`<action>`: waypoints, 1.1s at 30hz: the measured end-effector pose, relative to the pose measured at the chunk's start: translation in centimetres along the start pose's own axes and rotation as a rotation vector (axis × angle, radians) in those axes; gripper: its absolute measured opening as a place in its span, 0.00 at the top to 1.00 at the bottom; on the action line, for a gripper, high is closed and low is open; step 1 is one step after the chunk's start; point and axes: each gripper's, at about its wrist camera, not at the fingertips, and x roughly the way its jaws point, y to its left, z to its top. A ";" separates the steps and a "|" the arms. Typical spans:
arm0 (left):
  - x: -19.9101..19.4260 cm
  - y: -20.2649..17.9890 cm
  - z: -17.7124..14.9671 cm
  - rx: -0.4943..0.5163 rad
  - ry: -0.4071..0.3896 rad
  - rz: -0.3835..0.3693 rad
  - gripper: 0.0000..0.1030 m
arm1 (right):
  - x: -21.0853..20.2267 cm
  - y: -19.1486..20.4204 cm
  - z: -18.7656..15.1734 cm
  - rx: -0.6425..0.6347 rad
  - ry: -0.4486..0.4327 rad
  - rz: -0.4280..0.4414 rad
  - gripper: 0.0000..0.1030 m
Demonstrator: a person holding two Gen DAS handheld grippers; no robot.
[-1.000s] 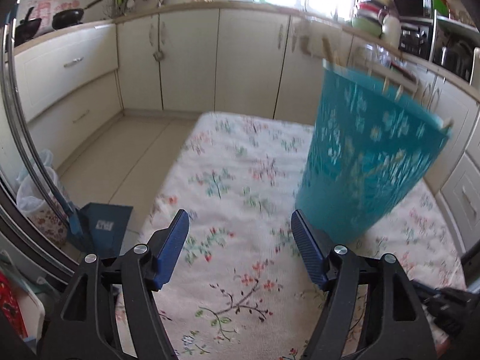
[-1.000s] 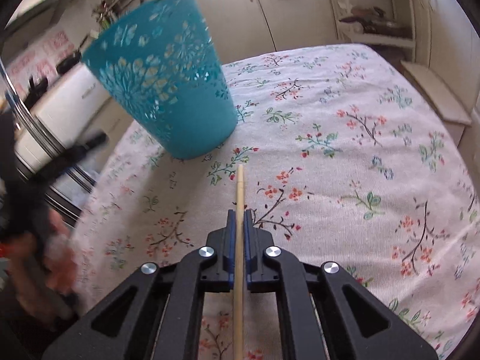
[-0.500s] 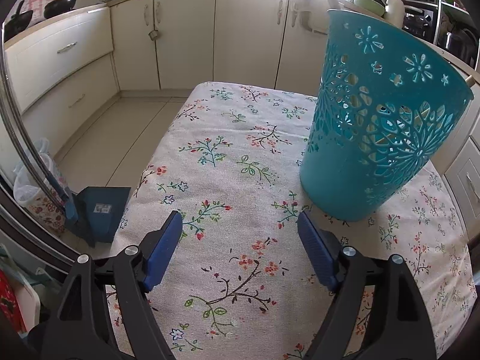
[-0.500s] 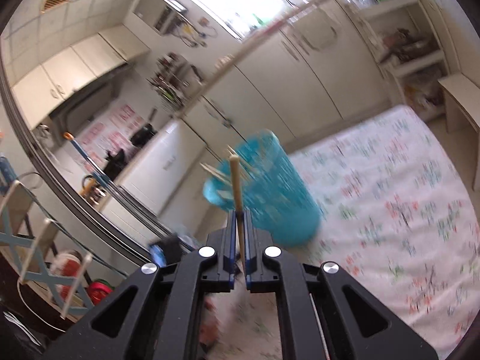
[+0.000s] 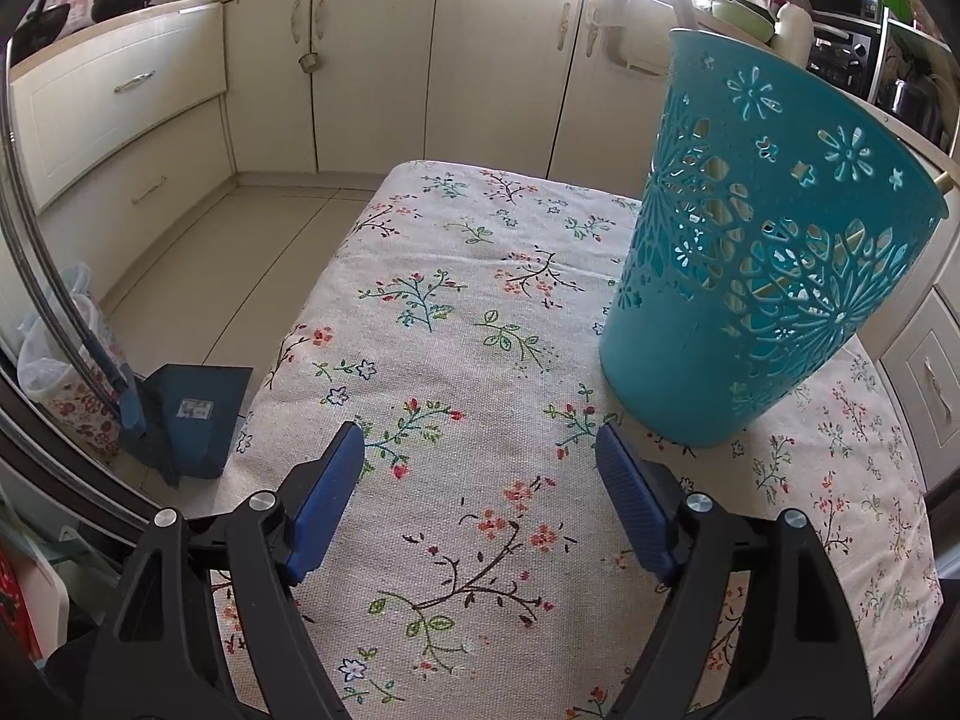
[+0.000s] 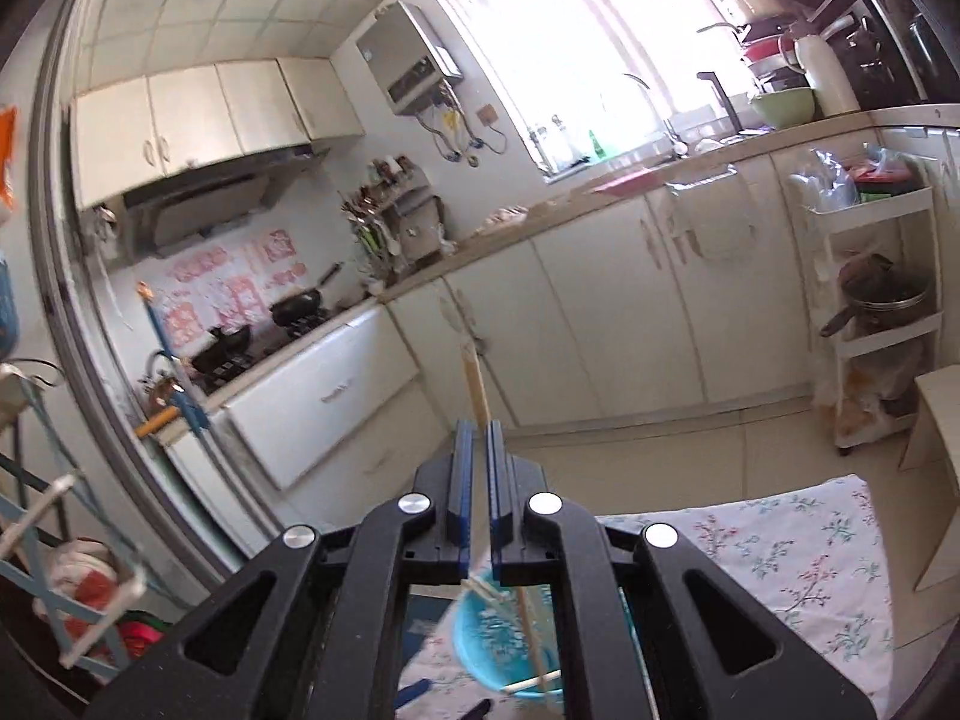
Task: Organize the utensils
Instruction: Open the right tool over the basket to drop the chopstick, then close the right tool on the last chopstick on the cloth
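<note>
Two grippers in play: right gripper (image 6: 478, 438) pinched tight on a thin pale wooden chopstick (image 6: 475, 381), whose tip juts past the blue pads toward the cabinets, its tail running down behind the jaws; left gripper (image 5: 480, 450) spread wide over the table with nothing between its pads, jaws having just been opening. Teal perforated plastic basket (image 5: 762, 276) stands tilted on the floral cloth-covered table (image 5: 456, 312), just beyond the left gripper's right pad, not touching it as far as I can tell. In the right wrist view the basket (image 6: 510, 642) lies below the held stick, blurred, with other pale sticks already leaning in it. Step in hand, by my reading: carry the chopstick above the rim, drop it in. To do well: line the lower end over the open mouth, not over the wall; tip the stick near upright before release; let go low so it does not bounce out. Basket looks light, thin-walled, flower cut-outs all round, tapering to a narrow base, so likely to tip; the free left gripper could steady it. Cloth coarse-woven, slightly rumpled; chopstick smooth, slender, rigid
</note>
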 end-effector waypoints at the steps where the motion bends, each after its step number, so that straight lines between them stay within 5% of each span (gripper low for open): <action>1: 0.0 0.0 0.0 -0.001 0.000 -0.002 0.26 | 0.8 -0.4 -0.5 0.003 0.015 -0.016 0.95; 8: 0.2 -0.1 0.0 -0.003 0.005 -0.006 0.26 | 2.9 -3.2 -3.3 0.037 0.109 -0.088 0.94; 12: 0.4 -0.1 0.0 -0.008 0.010 -0.006 0.25 | 0.7 -5.4 -4.3 0.040 0.136 -0.151 0.72; 22: 0.8 -0.4 0.0 0.003 0.024 0.016 0.23 | -2.6 -9.3 -7.2 0.092 0.177 -0.265 0.64; 29: 0.9 -0.5 0.0 0.006 0.029 0.020 0.23 | 0.8 -12.5 -14.1 0.000 0.528 -0.336 0.62; 33: 1.1 -0.6 0.1 0.012 0.033 0.022 0.22 | 0.0 -15.1 -15.2 0.091 0.549 -0.329 0.62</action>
